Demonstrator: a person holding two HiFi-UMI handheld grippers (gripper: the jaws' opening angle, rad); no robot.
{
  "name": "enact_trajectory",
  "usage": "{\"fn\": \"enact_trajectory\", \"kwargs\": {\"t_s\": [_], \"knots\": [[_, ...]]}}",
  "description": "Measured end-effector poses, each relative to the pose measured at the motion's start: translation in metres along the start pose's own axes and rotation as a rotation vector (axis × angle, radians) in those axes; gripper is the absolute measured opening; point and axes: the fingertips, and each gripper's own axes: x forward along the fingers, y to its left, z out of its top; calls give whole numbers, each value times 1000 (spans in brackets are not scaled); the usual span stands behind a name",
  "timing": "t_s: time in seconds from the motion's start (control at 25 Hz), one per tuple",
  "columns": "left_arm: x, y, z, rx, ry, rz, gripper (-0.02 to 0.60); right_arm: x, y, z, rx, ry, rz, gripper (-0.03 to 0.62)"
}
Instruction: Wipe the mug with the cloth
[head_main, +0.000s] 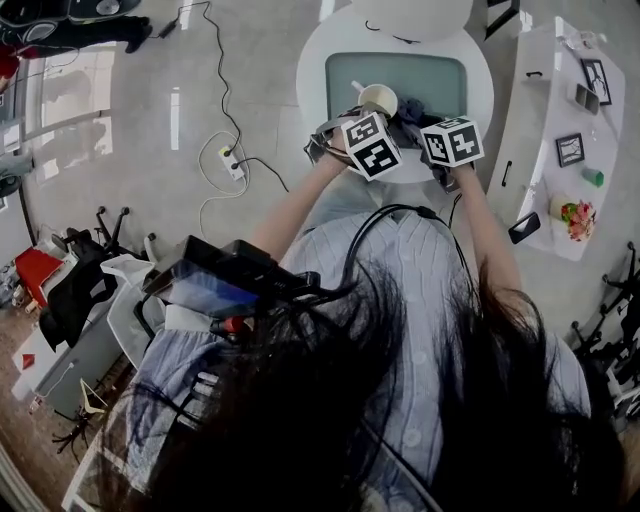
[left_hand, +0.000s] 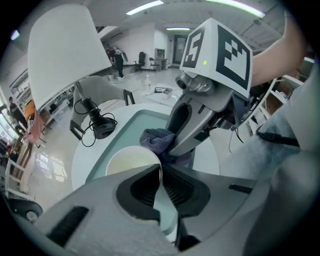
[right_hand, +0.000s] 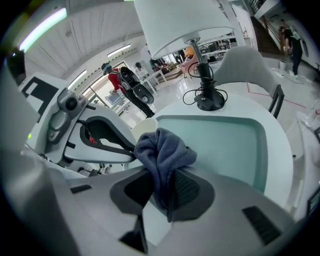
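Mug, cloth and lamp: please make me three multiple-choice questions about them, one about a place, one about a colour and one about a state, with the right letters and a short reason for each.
1. Where does the lamp stand?
A. on the floor
B. on the round white table, beyond the teal mat
C. on a wall shelf

2. What colour is the cloth?
A. red
B. yellow
C. blue-grey

3. How is the left gripper?
A. shut on the wall of the mug
B. open and empty
C. shut on the cloth

Answers: 1 B, its base sits on the tabletop behind the mat. 2 C, the right gripper view shows that colour plainly. 3 A, the jaws pinch the rim from inside and outside.
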Motion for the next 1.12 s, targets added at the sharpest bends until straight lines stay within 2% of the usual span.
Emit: {"fn": "enact_trajectory", "kwargs": {"t_s": [0.16, 0.4, 0.6, 0.96, 1.12], "knots": [[-1, -5, -3, 119, 32, -95, 34, 0, -1, -3, -32, 21, 24, 95], [-8, -7, -16, 354, 78, -186, 34, 3, 0, 0, -78, 44, 29, 95], [-14, -7, -25, 489, 88, -274, 35, 5, 1, 5, -153, 96, 53, 95], [-14, -6, -35, 747, 132, -325, 35, 11, -6, 14, -211, 132, 63, 95], [-15, -6, -37, 887, 157, -350, 35, 12, -15, 18, -233, 153, 45, 95]]}}
